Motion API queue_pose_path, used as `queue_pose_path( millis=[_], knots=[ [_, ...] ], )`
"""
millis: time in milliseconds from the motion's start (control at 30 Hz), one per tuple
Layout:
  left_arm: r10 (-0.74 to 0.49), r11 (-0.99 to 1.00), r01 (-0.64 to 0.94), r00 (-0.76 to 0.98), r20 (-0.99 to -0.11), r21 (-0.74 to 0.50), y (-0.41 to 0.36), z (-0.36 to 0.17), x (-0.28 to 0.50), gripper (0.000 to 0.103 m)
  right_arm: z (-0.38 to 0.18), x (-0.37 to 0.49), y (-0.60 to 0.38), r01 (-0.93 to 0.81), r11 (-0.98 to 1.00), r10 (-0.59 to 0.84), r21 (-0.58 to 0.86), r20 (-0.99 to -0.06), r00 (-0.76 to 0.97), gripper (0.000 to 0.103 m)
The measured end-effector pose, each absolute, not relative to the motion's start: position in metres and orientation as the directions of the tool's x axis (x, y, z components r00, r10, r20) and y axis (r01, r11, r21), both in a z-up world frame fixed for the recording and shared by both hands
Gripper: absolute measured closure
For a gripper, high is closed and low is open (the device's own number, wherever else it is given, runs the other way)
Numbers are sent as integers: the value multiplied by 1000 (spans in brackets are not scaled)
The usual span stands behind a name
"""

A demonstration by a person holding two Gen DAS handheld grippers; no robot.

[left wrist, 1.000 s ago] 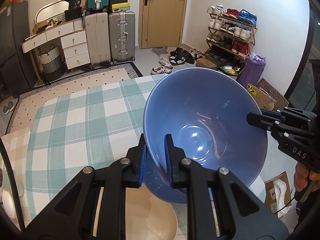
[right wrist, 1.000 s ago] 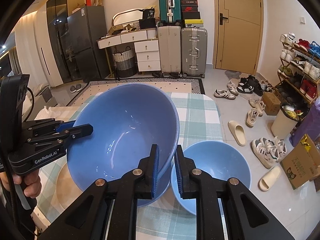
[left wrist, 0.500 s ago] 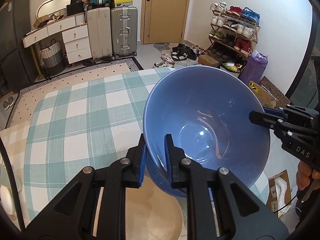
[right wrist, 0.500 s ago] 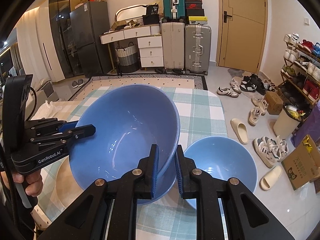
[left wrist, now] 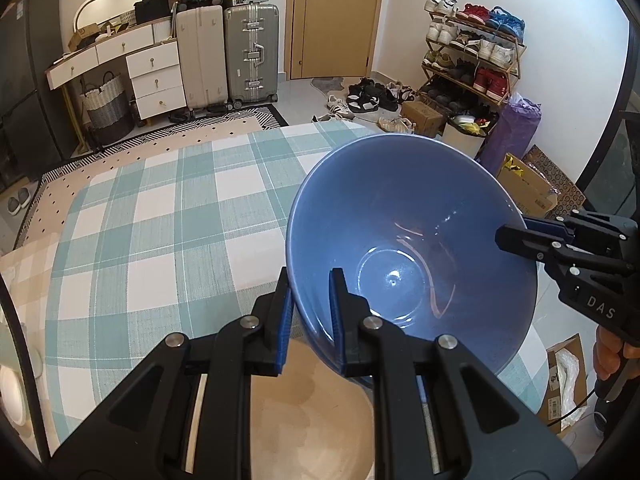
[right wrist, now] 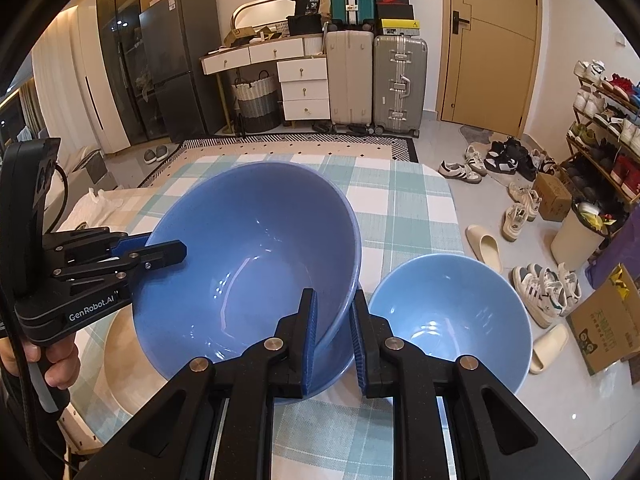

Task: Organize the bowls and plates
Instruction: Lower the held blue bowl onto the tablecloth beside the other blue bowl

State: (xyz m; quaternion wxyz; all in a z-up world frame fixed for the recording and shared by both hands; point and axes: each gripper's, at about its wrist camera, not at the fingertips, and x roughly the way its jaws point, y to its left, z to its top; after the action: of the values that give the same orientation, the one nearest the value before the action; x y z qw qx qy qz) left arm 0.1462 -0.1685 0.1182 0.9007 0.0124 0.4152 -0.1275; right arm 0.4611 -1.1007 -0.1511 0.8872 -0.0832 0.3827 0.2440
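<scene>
Glossy blue bowl (right wrist: 248,248), tilted, its rim clamped by my left tongs (left wrist: 310,292) and right tongs (right wrist: 332,312); it now sits lower, nearer the checked surface (left wrist: 160,220).

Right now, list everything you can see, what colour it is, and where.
Big bowl: 1, blue, held tilted over the plate by both tools.
Small bowl: 1, light blue, on the cloth, right of the big bowl.
Plate: 1, beige, under the big bowl.
Cloth: 1, teal and white check, covers the table.
Suitcases: 3, beige, silver, teal, by the far wall.
Drawers: 1 unit, white, left of the suitcases.
Shoe rack: 1, right wall.
Left tool: black, clamped on the bowl rim.
Right tool: black, clamped on the opposite rim.
</scene>
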Motion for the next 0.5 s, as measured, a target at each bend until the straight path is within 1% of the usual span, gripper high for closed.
queue_pose_path(
  millis=[500],
  knots=[
    [-197, 970, 236, 604, -772, -63, -168, 84, 155, 90, -177, 469, -1096, -498, 867, 341, 18, -750, 567, 87]
  ],
)
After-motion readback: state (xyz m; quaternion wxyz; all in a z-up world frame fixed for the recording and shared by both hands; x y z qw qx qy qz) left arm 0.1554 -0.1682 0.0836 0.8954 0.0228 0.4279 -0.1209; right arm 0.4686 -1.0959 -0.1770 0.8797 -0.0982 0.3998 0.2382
